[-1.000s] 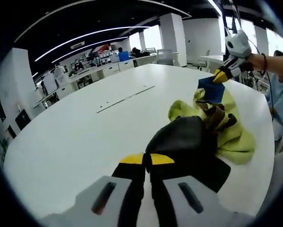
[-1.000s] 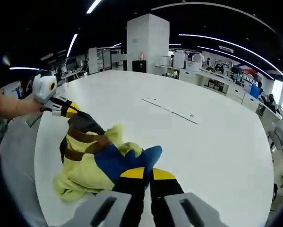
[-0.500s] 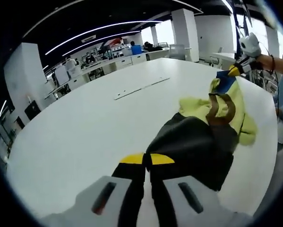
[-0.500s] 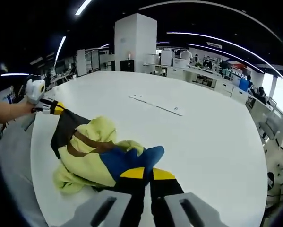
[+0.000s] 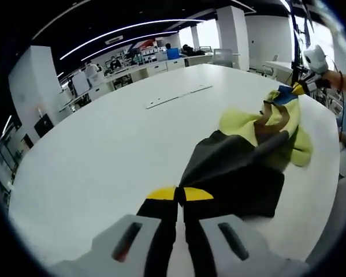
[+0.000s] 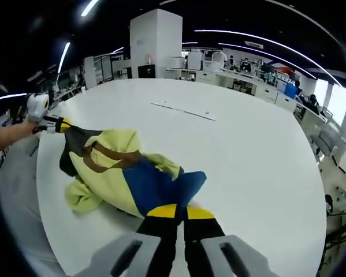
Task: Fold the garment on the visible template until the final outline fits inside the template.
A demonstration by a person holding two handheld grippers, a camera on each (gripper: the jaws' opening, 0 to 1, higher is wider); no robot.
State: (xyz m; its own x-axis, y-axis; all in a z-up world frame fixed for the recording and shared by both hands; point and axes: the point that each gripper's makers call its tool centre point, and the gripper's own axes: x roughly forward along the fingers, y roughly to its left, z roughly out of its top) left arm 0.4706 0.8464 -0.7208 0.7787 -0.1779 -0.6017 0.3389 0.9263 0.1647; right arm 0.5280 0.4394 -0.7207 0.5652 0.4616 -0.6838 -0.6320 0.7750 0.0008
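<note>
A garment (image 5: pixel 259 138) with black, yellow-green, brown and blue panels is stretched out over the white table (image 5: pixel 103 150). My left gripper (image 5: pixel 179 195) is shut on its black end. In the left gripper view the right gripper (image 5: pixel 298 88) holds the blue end far off at the right. In the right gripper view my right gripper (image 6: pixel 181 212) is shut on the blue part of the garment (image 6: pixel 118 173), and the left gripper (image 6: pixel 58 125) pinches the black end at the far left, held by a hand (image 6: pixel 5 135).
A pale strip (image 5: pixel 178 96) lies on the table beyond the garment; the same strip (image 6: pixel 184 109) lies mid-table in the right gripper view. Desks, a white pillar (image 6: pixel 155 46) and people stand behind. The table edge (image 6: pixel 40 190) runs near the garment.
The two grippers have drawn apart, and the bunched garment has been pulled out longer between them. Both stay shut on it.
</note>
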